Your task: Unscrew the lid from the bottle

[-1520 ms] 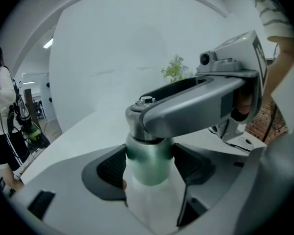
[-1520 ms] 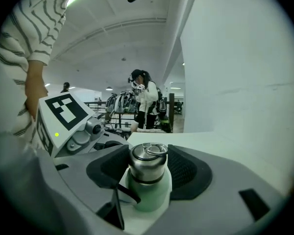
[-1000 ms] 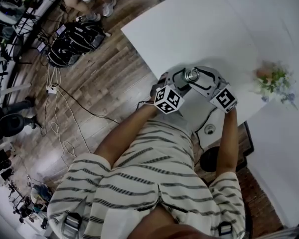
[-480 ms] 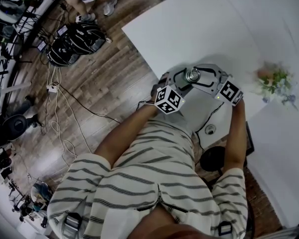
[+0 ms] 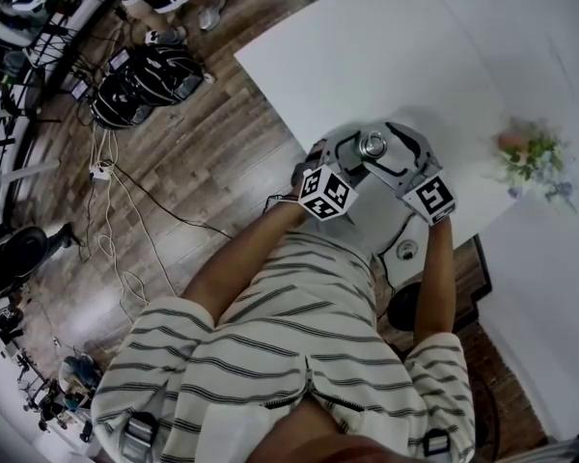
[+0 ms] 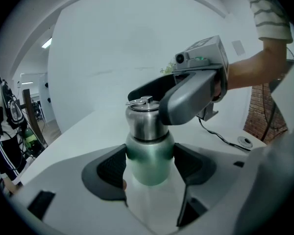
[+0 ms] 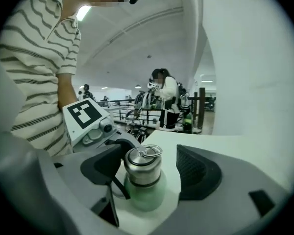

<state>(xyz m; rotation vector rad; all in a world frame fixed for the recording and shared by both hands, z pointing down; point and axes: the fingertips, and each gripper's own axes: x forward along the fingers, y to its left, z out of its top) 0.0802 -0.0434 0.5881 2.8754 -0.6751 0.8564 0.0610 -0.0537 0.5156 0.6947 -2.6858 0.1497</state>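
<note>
A green bottle (image 6: 148, 156) with a steel lid (image 6: 143, 119) stands upright on the white table (image 5: 386, 56) near its front corner. My left gripper (image 6: 149, 165) is shut on the bottle's green body, with both pads pressed to its sides. My right gripper (image 7: 149, 168) straddles the lid (image 7: 143, 166). Its jaws have just been opening: the left pad sits close by the lid and the right pad stands well clear. In the head view both grippers meet around the lid (image 5: 372, 146), and the lid's ring handle lies flat on top.
A small bunch of flowers (image 5: 533, 157) lies on the table to the right. A cable with a round disc (image 5: 405, 250) runs under the right arm. Bags (image 5: 140, 85) and cables lie on the wooden floor at left, and people stand by racks in the background.
The right gripper's jaws have spread away from the lid, and its marker cube has swung back toward me. The left gripper and the bottle have stayed put.
</note>
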